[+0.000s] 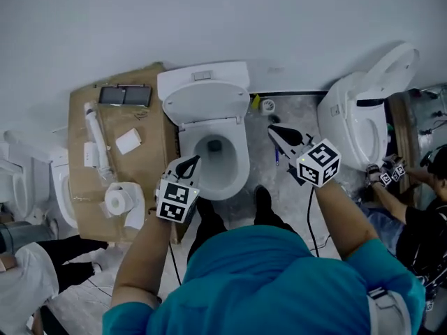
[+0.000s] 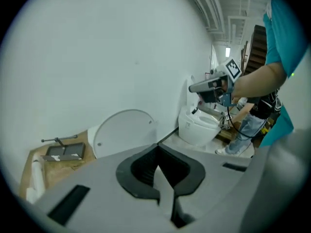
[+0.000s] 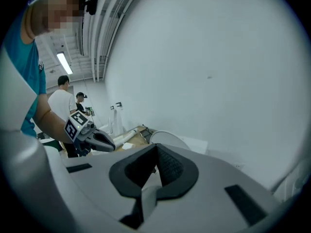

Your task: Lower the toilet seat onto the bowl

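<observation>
Toilet seat point(image 1: 207, 102) upright against tank point(image 1: 202, 75), raised off bowl point(image 1: 237, 176) below. Left gripper point(image 1: 193, 161) closed tight on nothing, tips at bowl's left rim. Right gripper point(image 1: 274, 130) likewise closed and empty, held just right of bowl above grey floor point(image 1: 293, 110). Cardboard surface point(image 1: 150, 152) with paper roll point(image 1: 119, 199) at left.

A cardboard sheet point(image 1: 150, 159) on the floor point(image 1: 293, 117) carries a paper roll point(image 1: 116, 201), a small white box point(image 1: 128, 141) and a dark tray point(image 1: 124, 95). A second toilet point(image 1: 356, 128) stands at right, a person point(image 1: 412, 208) beside it.
</observation>
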Motion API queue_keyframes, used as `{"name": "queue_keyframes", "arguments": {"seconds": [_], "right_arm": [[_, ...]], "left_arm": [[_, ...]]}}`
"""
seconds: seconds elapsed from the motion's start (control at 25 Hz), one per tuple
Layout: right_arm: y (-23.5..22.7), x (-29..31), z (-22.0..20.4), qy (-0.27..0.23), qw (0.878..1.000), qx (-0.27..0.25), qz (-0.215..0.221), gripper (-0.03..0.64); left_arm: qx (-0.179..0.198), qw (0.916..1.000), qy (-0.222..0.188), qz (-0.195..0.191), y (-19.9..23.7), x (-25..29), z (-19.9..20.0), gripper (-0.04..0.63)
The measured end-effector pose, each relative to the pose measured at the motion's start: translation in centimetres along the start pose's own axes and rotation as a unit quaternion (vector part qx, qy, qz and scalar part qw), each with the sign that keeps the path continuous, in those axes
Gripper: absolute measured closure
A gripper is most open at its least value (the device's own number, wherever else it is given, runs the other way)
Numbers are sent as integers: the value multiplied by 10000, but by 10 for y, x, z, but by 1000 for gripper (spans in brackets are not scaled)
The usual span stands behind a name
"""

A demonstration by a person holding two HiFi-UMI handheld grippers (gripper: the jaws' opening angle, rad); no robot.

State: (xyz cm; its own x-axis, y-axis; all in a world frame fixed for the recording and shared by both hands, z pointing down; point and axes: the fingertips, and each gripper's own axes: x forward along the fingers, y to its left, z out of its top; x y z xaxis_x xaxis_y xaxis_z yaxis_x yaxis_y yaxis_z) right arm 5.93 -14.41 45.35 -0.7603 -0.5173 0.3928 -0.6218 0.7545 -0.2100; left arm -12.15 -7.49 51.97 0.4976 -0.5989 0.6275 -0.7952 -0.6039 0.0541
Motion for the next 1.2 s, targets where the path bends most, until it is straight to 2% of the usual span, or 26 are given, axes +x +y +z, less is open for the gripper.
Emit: {"name": "queue_keyframes", "arguments": {"seconds": [0.16,0.32,0.6,0.92,1.2], "right_arm": [[5,-12,42,-96,9998,-162,-40,626],[7,-24,75,-186,9996,-173,-103,626],[0,-46,119,-342,9991,-175,-183,626],[-1,-67,175,-557,9978,-283,-217,626],[-2,-91,227,-850,9961,-134,-173,626]], "left_arm": [[-280,9977,-605,82,13,-42,56,592],[-594,9919,-1107,191,25,-79,101,592],[-873,9799,-1771,274,35,-127,165,592],[-760,9696,-2298,356,36,-164,221,592],[-603,9605,-2702,273,36,-185,274,592]]}}
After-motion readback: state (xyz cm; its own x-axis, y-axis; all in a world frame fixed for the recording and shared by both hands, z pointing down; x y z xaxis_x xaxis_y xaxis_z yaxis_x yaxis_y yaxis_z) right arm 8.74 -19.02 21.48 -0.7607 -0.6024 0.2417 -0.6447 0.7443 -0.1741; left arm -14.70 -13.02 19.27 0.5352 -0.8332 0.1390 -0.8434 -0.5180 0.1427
